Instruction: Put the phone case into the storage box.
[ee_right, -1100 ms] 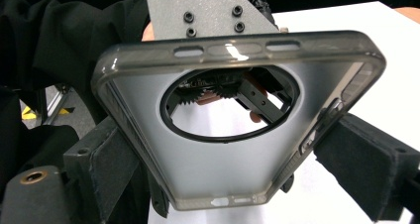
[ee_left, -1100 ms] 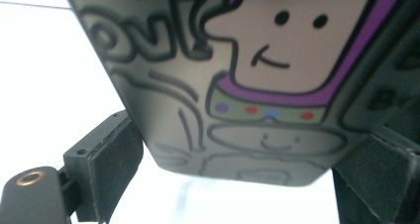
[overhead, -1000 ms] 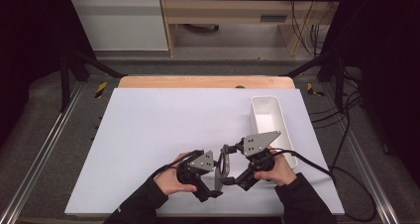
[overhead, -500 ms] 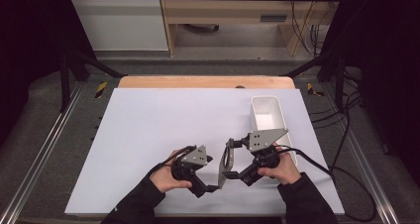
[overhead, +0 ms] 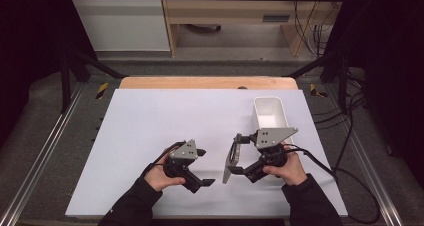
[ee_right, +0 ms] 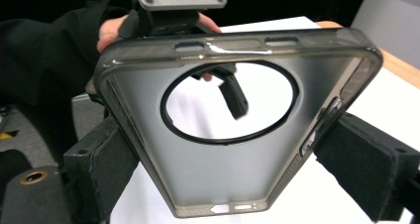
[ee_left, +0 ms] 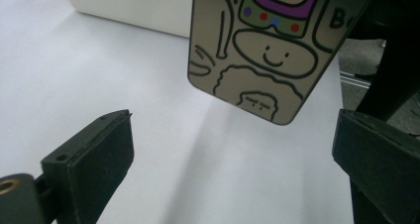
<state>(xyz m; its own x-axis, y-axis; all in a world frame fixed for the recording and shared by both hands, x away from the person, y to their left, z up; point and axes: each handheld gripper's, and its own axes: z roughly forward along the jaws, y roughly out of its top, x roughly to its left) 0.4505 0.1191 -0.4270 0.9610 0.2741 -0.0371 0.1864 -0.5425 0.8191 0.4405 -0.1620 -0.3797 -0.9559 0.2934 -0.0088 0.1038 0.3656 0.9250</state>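
From the high view, my right gripper (overhead: 235, 153) sat in the lower right-centre of the frame, and its jaws were clamped on a phone case (overhead: 231, 158), which stood on edge, raised off the white table (overhead: 150, 116). In the right gripper view the case (ee_right: 233, 120) took up most of the middle of the frame: smoky and translucent, with a large round opening in its upper half and slots along its top edge. The two black pads (ee_right: 361, 159) pressed against its long sides at lower left and lower right.

My left gripper (overhead: 202, 167) lay in the lower centre-left of the high view, just beside the case but apart from it, with its jaws spread wide and nothing between them. In the left gripper view the pads (ee_left: 96, 157) stood well apart at the bottom corners, and the printed back of the case (ee_left: 267, 50) hung in the upper right of the frame, with a cartoon figure drawn in black lines and some purple on it. It was beyond the jaws, not touching either pad.

A white bin (overhead: 270, 113) stood in the right-centre of the high view, above my right hand (overhead: 285, 163); its pale wall (ee_left: 129, 6) ran along the top left of the left gripper view.
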